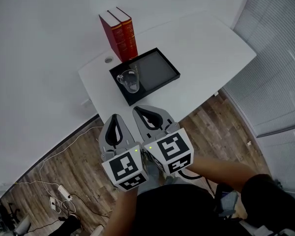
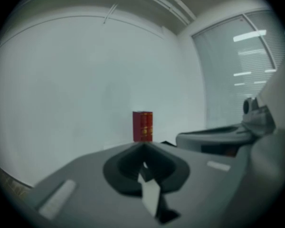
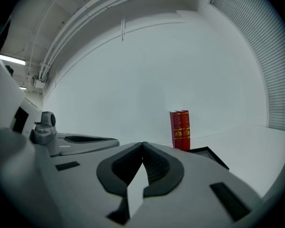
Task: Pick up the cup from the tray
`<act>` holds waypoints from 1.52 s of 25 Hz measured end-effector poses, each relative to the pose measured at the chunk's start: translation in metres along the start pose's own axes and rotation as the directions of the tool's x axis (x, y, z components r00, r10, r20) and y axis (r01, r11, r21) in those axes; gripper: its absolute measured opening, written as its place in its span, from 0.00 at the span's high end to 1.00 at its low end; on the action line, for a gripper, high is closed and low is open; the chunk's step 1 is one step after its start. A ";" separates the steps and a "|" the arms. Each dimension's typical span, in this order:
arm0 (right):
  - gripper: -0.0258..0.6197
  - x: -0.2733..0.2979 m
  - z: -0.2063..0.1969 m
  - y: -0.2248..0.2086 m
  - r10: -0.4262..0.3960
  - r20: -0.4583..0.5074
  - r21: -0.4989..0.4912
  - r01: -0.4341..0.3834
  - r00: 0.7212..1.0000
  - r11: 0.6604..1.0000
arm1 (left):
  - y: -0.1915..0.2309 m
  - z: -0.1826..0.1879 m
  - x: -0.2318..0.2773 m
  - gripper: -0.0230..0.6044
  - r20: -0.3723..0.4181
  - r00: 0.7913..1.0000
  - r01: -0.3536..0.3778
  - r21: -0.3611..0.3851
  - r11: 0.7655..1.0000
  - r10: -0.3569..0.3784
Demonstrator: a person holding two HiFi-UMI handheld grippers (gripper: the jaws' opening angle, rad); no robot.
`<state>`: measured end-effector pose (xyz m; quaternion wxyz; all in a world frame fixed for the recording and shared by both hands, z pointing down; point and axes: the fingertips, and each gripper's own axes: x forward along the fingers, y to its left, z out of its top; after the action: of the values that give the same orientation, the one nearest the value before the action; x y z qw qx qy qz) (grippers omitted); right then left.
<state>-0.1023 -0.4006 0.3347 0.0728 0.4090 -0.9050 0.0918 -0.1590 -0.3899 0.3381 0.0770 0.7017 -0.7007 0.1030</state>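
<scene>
On black tray (image 1: 160,69), clear glass cup (image 1: 130,81)

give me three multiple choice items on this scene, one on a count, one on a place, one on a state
1. How many red books stand on the table?
A one
B two
C four

2. Where is the glass cup?
A in the black tray
B on top of the books
C between a gripper's jaws

3. How do the jaws of the right gripper stand?
A shut, with nothing between them
B wide apart
C shut on the cup

Key:
1 B, two spines stand side by side.
2 A, the head view shows it inside the tray's rim.
3 A, the right gripper view shows the tips touching with nothing between them.
</scene>
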 end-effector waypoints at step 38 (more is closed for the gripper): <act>0.94 0.102 -0.003 -0.055 -0.107 -0.076 -0.015 0.106 0.991 0.994 | 0.020 -0.002 0.128 0.96 -0.058 0.987 0.148 -0.016 0.989 -0.149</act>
<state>-0.1279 -0.5099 0.3651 0.1145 0.4526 -0.8789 0.0982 -0.1793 -0.5131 0.3719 0.1092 0.7482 -0.6445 0.1138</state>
